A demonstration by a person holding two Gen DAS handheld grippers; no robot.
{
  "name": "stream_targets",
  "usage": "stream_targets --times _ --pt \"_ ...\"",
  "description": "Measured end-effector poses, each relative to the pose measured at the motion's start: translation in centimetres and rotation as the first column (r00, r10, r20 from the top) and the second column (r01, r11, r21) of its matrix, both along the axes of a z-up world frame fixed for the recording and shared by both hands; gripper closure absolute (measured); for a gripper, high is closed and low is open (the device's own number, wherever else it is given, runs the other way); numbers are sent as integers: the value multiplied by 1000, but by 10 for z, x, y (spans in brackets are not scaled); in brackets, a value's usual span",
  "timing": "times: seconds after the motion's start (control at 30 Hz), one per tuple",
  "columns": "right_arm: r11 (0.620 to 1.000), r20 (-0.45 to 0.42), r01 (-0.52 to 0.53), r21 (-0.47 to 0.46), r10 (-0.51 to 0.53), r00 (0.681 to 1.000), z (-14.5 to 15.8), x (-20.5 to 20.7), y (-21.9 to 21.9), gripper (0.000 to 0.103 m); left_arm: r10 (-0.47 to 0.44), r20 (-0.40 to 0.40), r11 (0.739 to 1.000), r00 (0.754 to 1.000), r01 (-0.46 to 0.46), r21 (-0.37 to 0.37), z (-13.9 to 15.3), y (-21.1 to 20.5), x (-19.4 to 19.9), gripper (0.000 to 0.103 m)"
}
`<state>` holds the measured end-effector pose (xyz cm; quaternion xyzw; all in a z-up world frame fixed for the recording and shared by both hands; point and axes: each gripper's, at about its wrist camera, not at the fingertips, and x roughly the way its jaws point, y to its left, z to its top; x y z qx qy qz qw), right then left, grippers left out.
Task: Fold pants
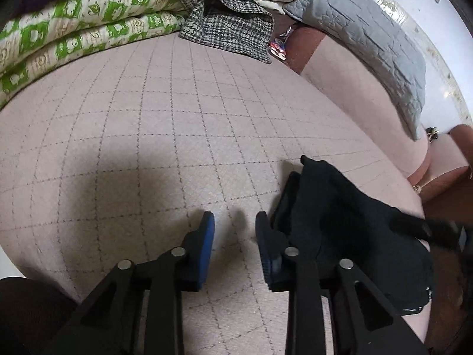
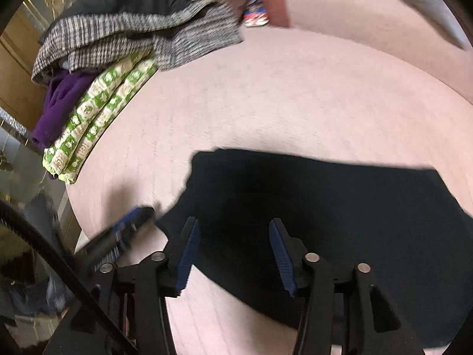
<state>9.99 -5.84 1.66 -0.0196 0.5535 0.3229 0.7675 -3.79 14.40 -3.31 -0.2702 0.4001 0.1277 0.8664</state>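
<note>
Beyond the right gripper [image 2: 233,230], whose parted fingers hold nothing, the dark pants [image 2: 340,207] lie on the pink bedcover [image 2: 266,94]. Just right of the left gripper's [image 1: 235,222] empty, spread fingers sit those pants [image 1: 340,222].

A home, most likely a bedroom or living room, seen from low over a wide pink quilted bed or sofa surface [image 1: 165,112] stitched in a grid pattern. At eleven o'clock lies a folded green-and-white patterned quilt [image 1: 74,29] with a purple garment [image 2: 59,100] beside it, and at twelve o'clock a houndstooth coat [image 1: 230,26] is draped. A grey quilted pillow [image 1: 369,38] leans at two o'clock against a pale wall, with pink upholstered edging below it.
</note>
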Motion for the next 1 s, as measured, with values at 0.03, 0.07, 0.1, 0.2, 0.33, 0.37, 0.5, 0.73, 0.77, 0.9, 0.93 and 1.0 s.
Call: stream_targets --times 0.03,0.07,0.1,0.2,0.33,0.37,0.5,0.73,0.77,0.9,0.93,1.0 --pt "1000 -22 -14 -13 14 1000 -3 9 14 45 -4 5 1000 1000 4 -12 0 1 -1 74" --pt "1000 -37 -19 -23 18 999 -6 17 23 44 -5 6 1000 1000 5 -20 0 2 0 74" --pt "999 -71 -35 -40 32 997 -11 27 38 42 -8 9 1000 1000 8 -31 0 3 -1 72" --pt "994 -137 -38 -99 24 990 -27 47 67 42 -17 22 998 1000 18 -55 -1 2 -2 65" --pt "980 -194 -25 -199 -14 981 -46 66 99 42 -44 33 997 998 45 -56 -1 -4 1 59" --pt "976 -196 -25 -217 -18 980 -49 67 103 40 -49 32 997 998 51 -55 -1 -5 2 59" --pt "938 -200 -64 -340 -5 980 -63 70 128 32 -40 38 995 999 43 -92 -2 0 3 57" --pt "855 -163 -148 -498 75 984 -72 59 163 29 -41 62 988 997 49 -146 -4 4 1 49" --pt "847 -153 -146 -511 78 985 -71 58 164 44 -39 67 987 997 49 -153 -4 4 1 48" --pt "832 -126 -130 -539 73 989 -62 59 160 75 -50 110 978 993 71 -197 -2 2 -2 34" --pt "844 -128 -125 -521 68 989 -58 60 156 78 -62 117 978 991 84 -192 -1 -2 -2 34" --pt "862 -118 -114 -493 63 991 -52 60 147 81 -81 100 985 992 95 -145 -1 -12 3 34"
